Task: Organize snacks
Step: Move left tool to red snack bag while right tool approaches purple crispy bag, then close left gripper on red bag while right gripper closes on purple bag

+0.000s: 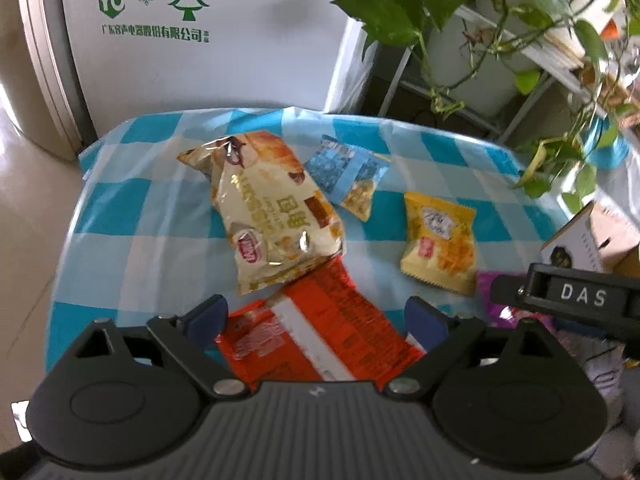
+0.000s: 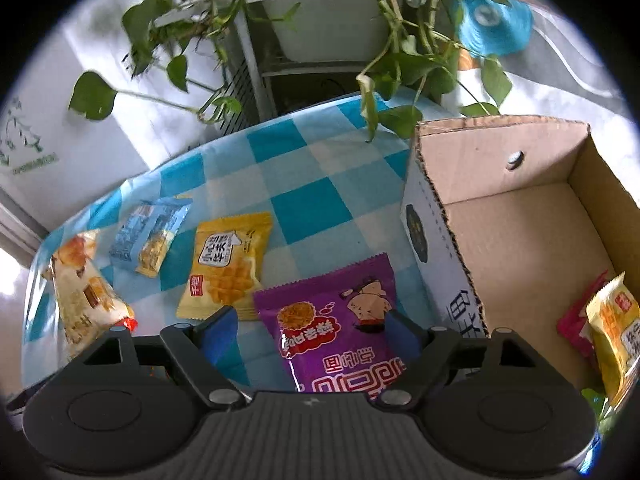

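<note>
Nearest to me, my left gripper stood released, its blue pads wide on either side of the red snack packet but not pressing it; the packet lay flat on the desk. My right gripper was likewise spread over the purple snack packet, the right pad near the packet's edge and the left pad well clear of it, so nothing was yet grasped.

Just beyond, the yellow waffle packet lay beside the purple one. Further left sat the small blue packet and the large cream pastry bag, whose lower end overlapped the red packet.

To the right, the cardboard box stood open on the checked cloth. In its near corner I could see only a yellow packet over a pink-red packet; the rest of its floor was bare.

By my judgement the sorting was at an early stage: two snacks boxed, five on the desk, the red and purple ones next for lifting.
</note>
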Demonstrator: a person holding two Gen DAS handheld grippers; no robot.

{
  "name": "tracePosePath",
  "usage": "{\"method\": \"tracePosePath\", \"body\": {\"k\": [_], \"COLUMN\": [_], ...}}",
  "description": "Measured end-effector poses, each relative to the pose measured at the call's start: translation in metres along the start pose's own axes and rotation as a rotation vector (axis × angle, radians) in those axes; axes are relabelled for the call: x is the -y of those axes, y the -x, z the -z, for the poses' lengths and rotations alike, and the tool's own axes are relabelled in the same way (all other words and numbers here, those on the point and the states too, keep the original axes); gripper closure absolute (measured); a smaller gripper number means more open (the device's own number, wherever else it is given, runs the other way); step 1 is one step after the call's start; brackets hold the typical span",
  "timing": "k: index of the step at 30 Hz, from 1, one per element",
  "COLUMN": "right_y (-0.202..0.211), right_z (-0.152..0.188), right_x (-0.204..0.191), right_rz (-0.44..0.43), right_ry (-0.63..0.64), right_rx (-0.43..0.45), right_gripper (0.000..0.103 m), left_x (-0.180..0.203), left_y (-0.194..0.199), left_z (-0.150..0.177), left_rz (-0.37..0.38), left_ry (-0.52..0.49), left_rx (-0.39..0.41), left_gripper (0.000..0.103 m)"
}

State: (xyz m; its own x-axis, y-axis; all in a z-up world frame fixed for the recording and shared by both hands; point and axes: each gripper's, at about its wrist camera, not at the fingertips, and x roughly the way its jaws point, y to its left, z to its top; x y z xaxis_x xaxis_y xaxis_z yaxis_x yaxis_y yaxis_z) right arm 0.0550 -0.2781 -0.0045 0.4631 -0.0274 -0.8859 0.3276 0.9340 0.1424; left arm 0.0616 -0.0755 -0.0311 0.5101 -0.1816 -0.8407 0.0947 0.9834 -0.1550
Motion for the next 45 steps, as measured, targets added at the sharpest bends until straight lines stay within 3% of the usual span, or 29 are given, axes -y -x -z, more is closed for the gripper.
{"method": "tracePosePath", "body": {"k": [5,10,15,19,24,32,36,41,45], "right_y": [0.003,0.009,0.018,0.029,0.021,0.005,-0.002,-0.003,0.000], "right_z": [0.005,0.010,0.009,0.007,0.007,0.020,0.024,0.030,0.033], "right_x": [-0.010,-0.016,-0.013,-0.013,-0.015,-0.024,-0.026,-0.029,-0.038], "right_rz": [-0.007,-0.116,-0.266,-0.190,-0.162,-0.101,-0.078,-0.135,-0.136], "right_ry": [0.073,0.091,0.058,0.114,0.199,0.295,0.300,0.274,0.314], "right_rx": [-0.004,-0.037,-0.074,-0.013,-0.036,-0.101,-0.122,-0.182,-0.161], "right_gripper": [0.022,0.022,0.023,0.021,0.016,0.012,0.012,0.013,0.013], "left_x": [-0.015,-0.036,-0.057,-0.064,-0.070,-0.045,-0.046,-0.050,-0.051], "left_y": [0.002,0.005,0.015,0.022,0.019,0.007,0.004,0.001,0.000], "left_z": [0.003,0.008,0.010,0.009,0.014,0.020,0.019,0.020,0.020], "left_rz": [-0.012,-0.025,0.033,0.054,0.116,0.024,-0.024,-0.091,-0.091], "left_ry": [0.004,0.020,0.026,-0.006,0.047,-0.097,-0.121,-0.168,-0.144], "left_rx": [-0.023,-0.045,-0.022,-0.007,-0.068,-0.051,-0.062,-0.073,-0.063], "left_gripper": [0.007,0.007,0.007,0.007,0.007,0.005,0.005,0.000,0.000]}}
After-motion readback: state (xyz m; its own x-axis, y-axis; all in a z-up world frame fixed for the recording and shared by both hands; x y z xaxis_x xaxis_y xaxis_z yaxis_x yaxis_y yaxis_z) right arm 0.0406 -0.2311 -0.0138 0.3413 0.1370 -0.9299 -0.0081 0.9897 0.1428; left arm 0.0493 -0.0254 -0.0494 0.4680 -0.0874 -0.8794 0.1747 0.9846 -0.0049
